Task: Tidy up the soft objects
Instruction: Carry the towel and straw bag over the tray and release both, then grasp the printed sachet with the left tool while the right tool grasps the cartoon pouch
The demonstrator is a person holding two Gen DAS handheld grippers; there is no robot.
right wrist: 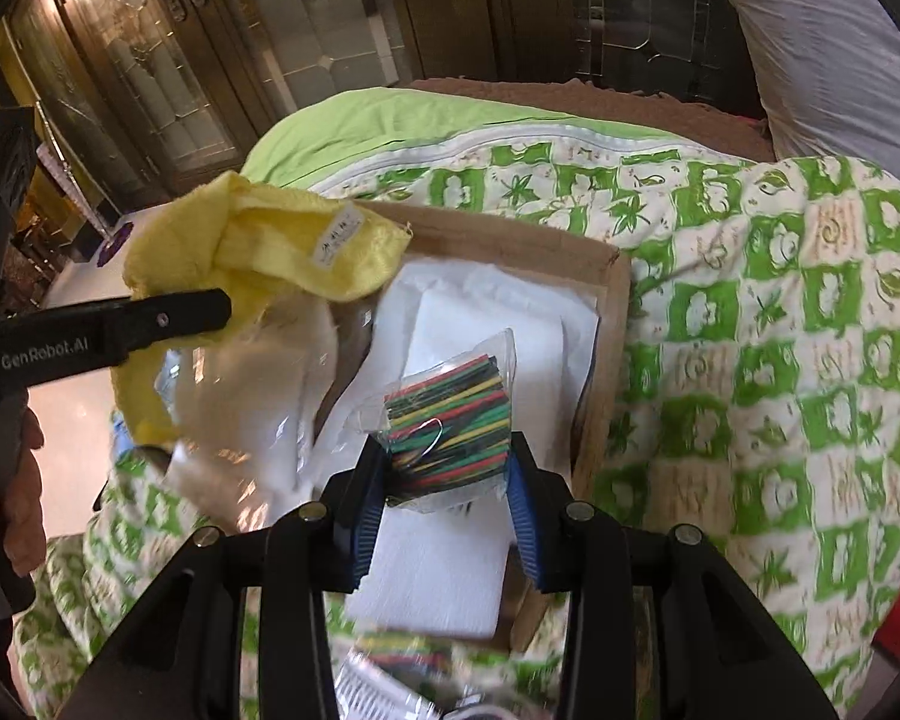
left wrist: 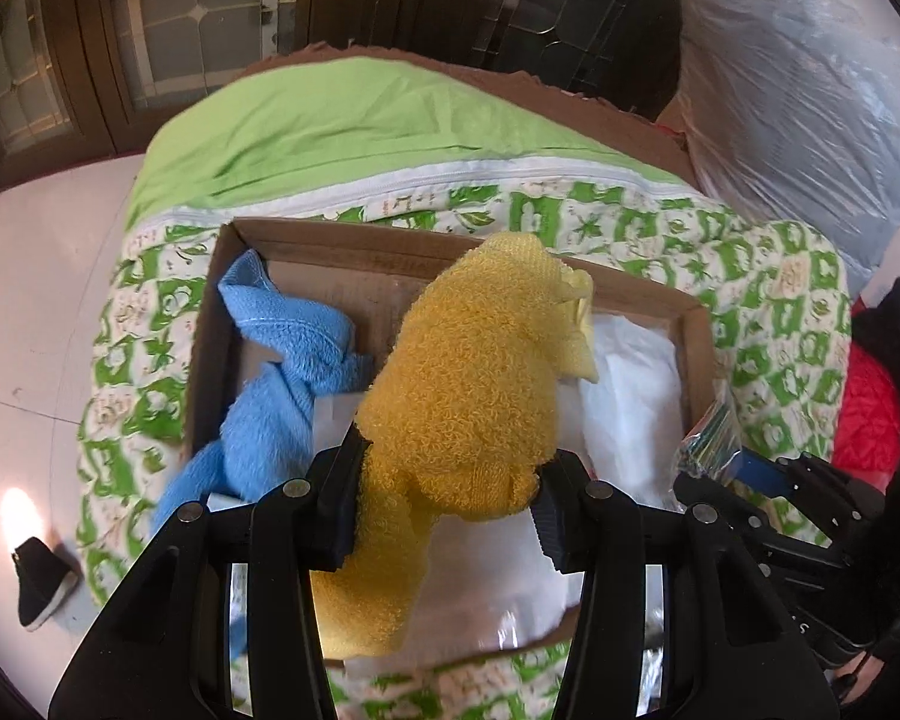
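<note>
Looking along the left gripper [left wrist: 444, 510], its jaws pinch a fluffy yellow towel [left wrist: 468, 372] hanging over the cardboard box [left wrist: 696, 348], where a nubby blue towel [left wrist: 288, 372] spills over the near left wall; a loose fold could snag that rim. In the right view, the right gripper [right wrist: 447, 498] clamps a crinkly clear bag of striped bands [right wrist: 450, 414] above flat white packets [right wrist: 480, 324]; such slick plastic might slip free.

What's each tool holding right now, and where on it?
Left tool: yellow towel, pinched across its bunched middle. Right tool: clear bag of coloured strips, gripped by its lower sides.
</note>
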